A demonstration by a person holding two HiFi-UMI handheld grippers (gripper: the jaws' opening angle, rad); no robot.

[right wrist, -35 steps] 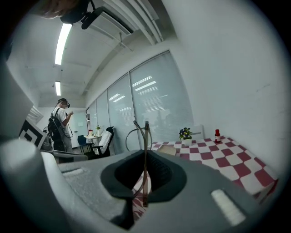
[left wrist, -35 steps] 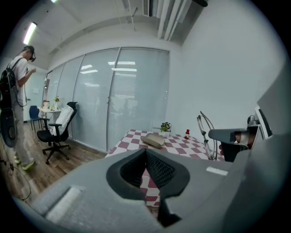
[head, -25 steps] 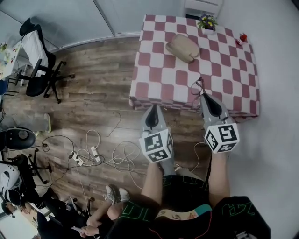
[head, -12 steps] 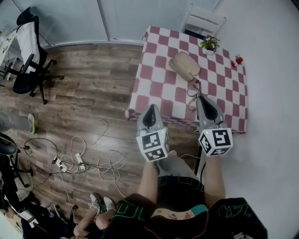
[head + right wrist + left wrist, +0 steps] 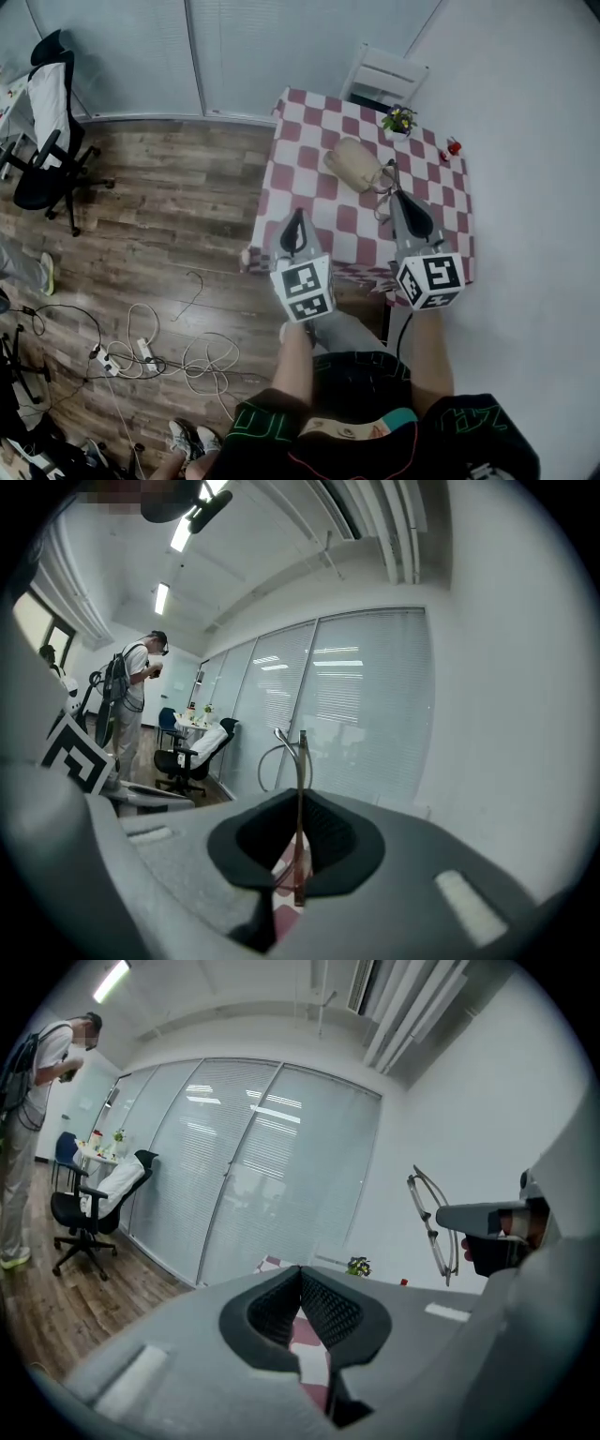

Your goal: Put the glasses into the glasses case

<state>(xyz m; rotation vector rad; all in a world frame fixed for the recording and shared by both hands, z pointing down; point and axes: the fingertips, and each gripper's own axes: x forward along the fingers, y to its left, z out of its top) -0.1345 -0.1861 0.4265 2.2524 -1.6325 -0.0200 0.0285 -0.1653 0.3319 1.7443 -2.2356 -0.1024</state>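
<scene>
A beige glasses case (image 5: 354, 161) lies shut on the red-and-white checkered table (image 5: 305, 178). My right gripper (image 5: 397, 195) is shut on thin wire-rimmed glasses (image 5: 384, 182), held over the table just right of the case. In the right gripper view a temple of the glasses (image 5: 299, 771) stands upright between the pads of the right gripper (image 5: 300, 803). My left gripper (image 5: 295, 217) hovers over the table's near edge, its jaws together with nothing in them. From the left gripper (image 5: 300, 1274), the glasses (image 5: 429, 1222) hang off the right gripper's tip (image 5: 473, 1215).
A small potted plant (image 5: 398, 120) and a little red object (image 5: 454, 147) sit at the table's far side, with a white chair (image 5: 384, 73) behind. The white wall runs along the right. An office chair (image 5: 42, 141) and floor cables (image 5: 141, 352) lie to the left. A person (image 5: 28, 1119) stands far left.
Both grippers have risen and moved forward from in front of the table to over it. The glasses, still in the right gripper, now hang beside the case.
</scene>
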